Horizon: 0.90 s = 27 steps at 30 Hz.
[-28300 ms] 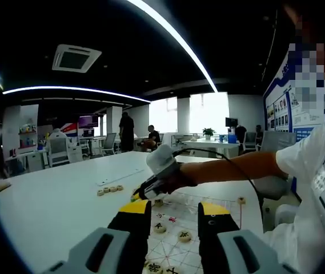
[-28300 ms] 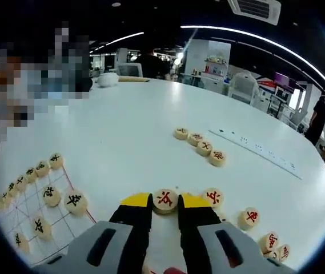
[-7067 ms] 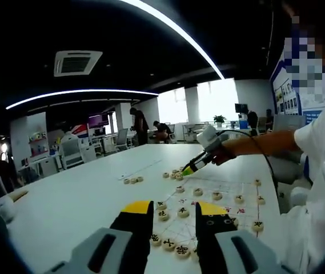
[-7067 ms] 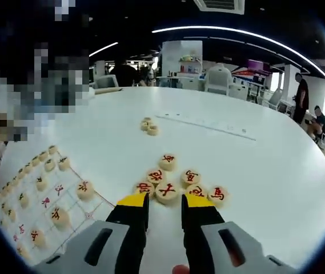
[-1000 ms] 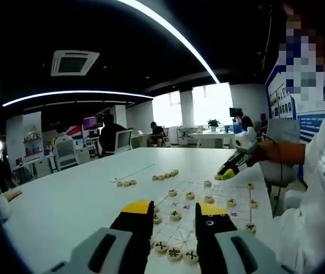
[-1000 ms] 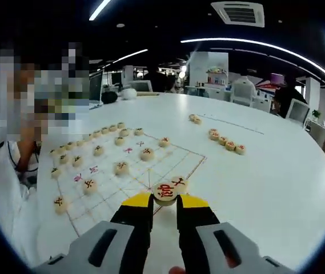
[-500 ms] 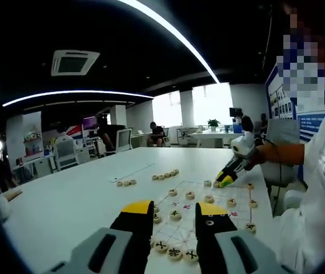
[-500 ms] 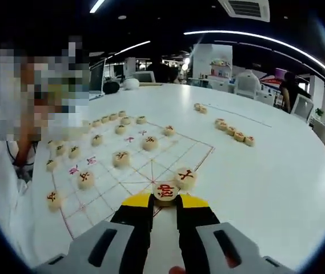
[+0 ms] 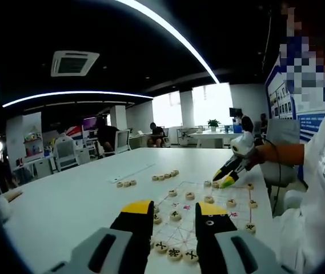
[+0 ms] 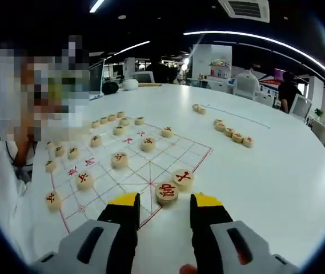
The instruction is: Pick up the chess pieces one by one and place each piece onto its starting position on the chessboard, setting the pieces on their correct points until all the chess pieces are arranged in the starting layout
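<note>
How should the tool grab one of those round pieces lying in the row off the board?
Take the end piece of the row by its round rim, one jaw on each side across the line of the row. It lies flat, and neighbours block the other sides. Come down from above with the right tool, now open.

Right gripper (image 10: 163,206) spread wide, jaws apart; left gripper (image 9: 175,212) parted too, held level, grasping nothing
</note>
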Available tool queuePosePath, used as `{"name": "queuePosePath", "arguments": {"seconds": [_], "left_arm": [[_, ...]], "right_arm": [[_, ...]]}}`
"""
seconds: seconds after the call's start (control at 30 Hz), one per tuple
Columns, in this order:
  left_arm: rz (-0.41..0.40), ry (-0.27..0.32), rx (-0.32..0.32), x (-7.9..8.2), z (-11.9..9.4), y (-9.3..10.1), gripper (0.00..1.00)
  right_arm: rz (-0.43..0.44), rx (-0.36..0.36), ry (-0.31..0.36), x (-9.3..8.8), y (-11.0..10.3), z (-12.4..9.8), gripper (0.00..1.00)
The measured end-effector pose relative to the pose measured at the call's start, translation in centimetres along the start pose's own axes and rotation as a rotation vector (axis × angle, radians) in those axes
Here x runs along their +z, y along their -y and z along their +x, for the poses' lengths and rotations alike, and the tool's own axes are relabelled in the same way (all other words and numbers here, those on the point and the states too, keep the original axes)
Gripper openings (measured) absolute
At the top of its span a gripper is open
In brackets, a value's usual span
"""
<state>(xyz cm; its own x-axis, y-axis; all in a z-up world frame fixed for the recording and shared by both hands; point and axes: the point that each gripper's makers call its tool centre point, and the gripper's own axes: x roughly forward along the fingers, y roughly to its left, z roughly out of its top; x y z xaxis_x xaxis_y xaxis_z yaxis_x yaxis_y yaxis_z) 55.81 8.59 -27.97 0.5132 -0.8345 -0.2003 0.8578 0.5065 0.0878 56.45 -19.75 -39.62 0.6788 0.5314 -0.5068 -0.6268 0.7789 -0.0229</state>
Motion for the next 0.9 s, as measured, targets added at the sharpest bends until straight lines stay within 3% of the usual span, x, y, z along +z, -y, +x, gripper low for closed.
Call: {"name": "queuePosePath", "arguments": {"seconds": [0.17,0.3,0.47,0.63,0.9], "left_arm": [[0.000,0.003,0.004,0.1,-0.1,-0.1,0.31],[0.000,0.003,0.003,0.0,0.0,-0.1,0.31],[0.002,0.004,0.001,0.1,0.0,0.1,0.31],[0.000,0.002,0.002,0.0,0.0,0.1,0.31],[-0.002,0.002,0.004,-0.1,0.0,0.0,0.31]], "right_arm": [[0.039,-0.028,0.080,1.8,0.8,-2.1,0.37],[0.032,-0.072,0.109,2.8,2.0,-3.6,0.38],[0.044,-0.108,0.138,4.1,3.6,-3.8,0.40],[0.039,-0.129,0.132,5.0,6.0,-2.1,0.40],[0.062,-0.142,0.095,5.1,11.0,2.9,0.44]]}}
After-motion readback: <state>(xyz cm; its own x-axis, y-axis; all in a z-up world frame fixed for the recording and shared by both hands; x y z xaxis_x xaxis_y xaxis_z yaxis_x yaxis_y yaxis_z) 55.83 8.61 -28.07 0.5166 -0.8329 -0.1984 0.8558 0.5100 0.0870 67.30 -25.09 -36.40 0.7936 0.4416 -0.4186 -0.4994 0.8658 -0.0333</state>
